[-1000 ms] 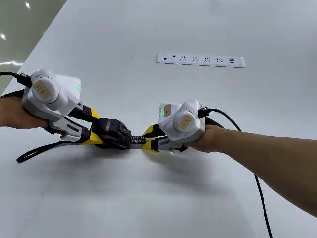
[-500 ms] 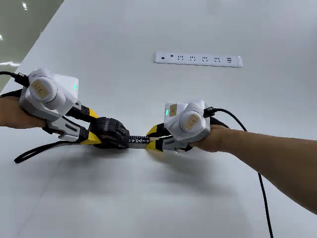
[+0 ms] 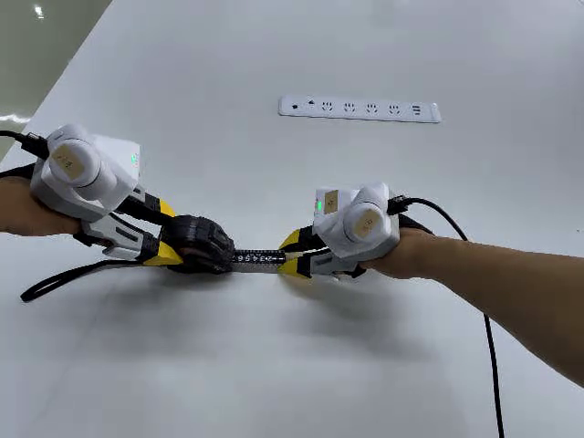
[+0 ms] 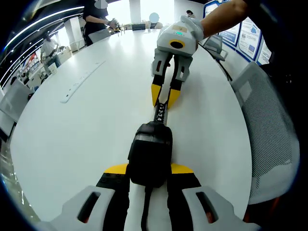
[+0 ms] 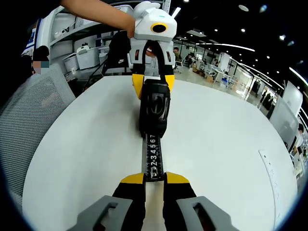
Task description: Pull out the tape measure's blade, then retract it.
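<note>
Black-faced blade (image 3: 257,258) now bridges a wider gap than it did a second ago: the right gripper (image 3: 288,255), its jaws pinched together on the blade's free end, has drawn off to the right, while the left gripper (image 4: 149,169) stays clamped around the tape measure's case (image 3: 196,245) at the left of the white table (image 3: 274,365). I read that as the pull-out under way but young; only a short run of tape is out, so I judge there is more to draw before I let it retract. The case hangs low at the near part of the table, whether touching it I cannot tell, well apart from the power strip (image 3: 359,108) at the far side. It is a chunky black body, matte and rubbery-looking; in the right gripper view the blade carries white numerals one to seven and runs flat and straight from its mouth to my claw.
</note>
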{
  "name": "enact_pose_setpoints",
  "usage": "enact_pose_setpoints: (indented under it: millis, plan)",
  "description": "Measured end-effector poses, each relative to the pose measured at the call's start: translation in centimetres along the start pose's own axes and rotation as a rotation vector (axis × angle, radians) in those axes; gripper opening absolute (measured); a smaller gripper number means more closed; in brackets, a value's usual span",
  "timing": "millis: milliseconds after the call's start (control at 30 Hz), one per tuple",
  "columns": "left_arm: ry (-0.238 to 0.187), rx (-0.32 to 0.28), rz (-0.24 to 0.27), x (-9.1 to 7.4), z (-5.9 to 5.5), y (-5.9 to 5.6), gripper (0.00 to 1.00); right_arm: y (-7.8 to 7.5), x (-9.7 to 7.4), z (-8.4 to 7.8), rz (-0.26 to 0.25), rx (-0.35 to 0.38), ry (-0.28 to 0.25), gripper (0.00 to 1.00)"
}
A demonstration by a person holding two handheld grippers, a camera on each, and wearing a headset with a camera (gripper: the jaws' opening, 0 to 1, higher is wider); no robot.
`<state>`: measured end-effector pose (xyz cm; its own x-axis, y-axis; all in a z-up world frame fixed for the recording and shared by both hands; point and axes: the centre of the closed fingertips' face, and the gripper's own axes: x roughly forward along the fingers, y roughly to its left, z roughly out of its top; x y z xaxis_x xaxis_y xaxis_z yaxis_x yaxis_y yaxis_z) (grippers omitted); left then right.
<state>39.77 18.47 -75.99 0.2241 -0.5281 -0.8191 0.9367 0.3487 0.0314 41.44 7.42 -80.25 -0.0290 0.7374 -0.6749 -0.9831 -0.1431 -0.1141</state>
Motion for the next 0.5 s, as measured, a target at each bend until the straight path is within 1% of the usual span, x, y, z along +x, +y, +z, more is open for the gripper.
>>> enact_pose_setpoints:
  millis: [500]
  plan:
    - [0.003, 0.000, -0.004, 0.0, -0.1, 0.1, 0.24, 0.0, -1.3, -1.2, -0.008, 0.014, 0.012, 0.09]
